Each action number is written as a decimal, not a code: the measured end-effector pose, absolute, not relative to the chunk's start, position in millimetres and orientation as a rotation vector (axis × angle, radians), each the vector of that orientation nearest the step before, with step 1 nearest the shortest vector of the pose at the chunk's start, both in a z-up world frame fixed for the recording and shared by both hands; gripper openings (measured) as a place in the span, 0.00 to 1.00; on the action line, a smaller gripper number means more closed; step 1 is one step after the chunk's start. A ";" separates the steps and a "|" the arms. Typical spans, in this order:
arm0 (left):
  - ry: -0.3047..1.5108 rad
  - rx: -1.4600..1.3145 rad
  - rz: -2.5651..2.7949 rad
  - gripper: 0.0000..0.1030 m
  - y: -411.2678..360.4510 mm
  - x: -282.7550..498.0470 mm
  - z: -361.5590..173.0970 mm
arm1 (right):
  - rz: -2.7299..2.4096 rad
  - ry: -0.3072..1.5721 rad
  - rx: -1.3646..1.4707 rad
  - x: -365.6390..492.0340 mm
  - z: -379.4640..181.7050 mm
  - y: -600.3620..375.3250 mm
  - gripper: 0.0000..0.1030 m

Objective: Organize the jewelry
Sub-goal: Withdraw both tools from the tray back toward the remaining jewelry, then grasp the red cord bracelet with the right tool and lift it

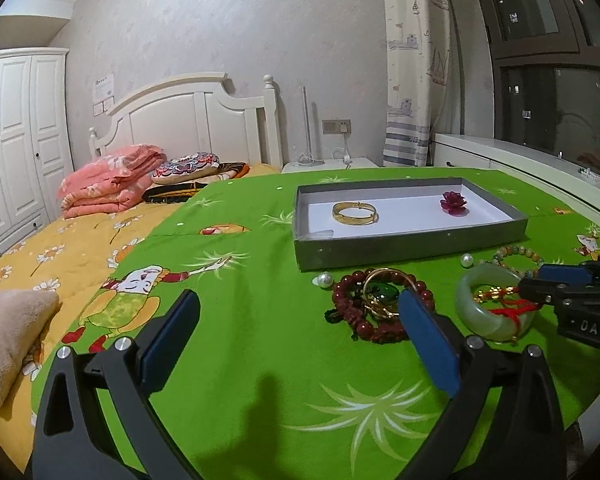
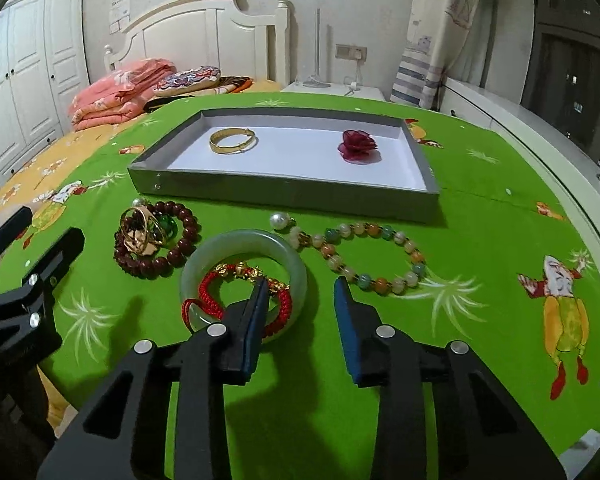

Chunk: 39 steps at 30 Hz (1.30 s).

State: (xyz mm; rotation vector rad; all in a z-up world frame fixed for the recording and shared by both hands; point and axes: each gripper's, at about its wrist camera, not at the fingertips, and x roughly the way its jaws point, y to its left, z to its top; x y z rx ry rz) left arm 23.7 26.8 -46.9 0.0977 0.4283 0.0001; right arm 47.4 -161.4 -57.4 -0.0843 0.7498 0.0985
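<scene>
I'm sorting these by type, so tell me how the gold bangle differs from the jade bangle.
The gold bangle is thin, shiny yellow metal; the jade bangle is thick, smooth and pale green. The gold bangle already lies inside the grey tray, alone on its white floor; the jade bangle is still out on the green cloth, with a red cord bracelet lying within and over its ring. Both are rigid rings lying flat.
</scene>
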 end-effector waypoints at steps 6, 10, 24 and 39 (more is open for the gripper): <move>0.428 0.109 -0.010 0.94 23.3 21.6 -48.0 | 0.069 0.722 -0.189 35.5 -56.8 -159.2 0.31; 0.427 0.115 -0.015 0.94 20.5 21.6 -48.1 | 0.070 0.689 -0.230 28.8 -54.9 -156.9 0.09; 0.449 0.160 -0.168 0.94 -18.9 16.4 -44.3 | 0.087 0.533 -0.152 4.7 -7.0 -179.7 0.06; 0.546 0.169 -0.248 0.93 -86.1 33.2 -52.0 | 0.057 0.476 -0.093 -18.5 5.2 -215.6 0.06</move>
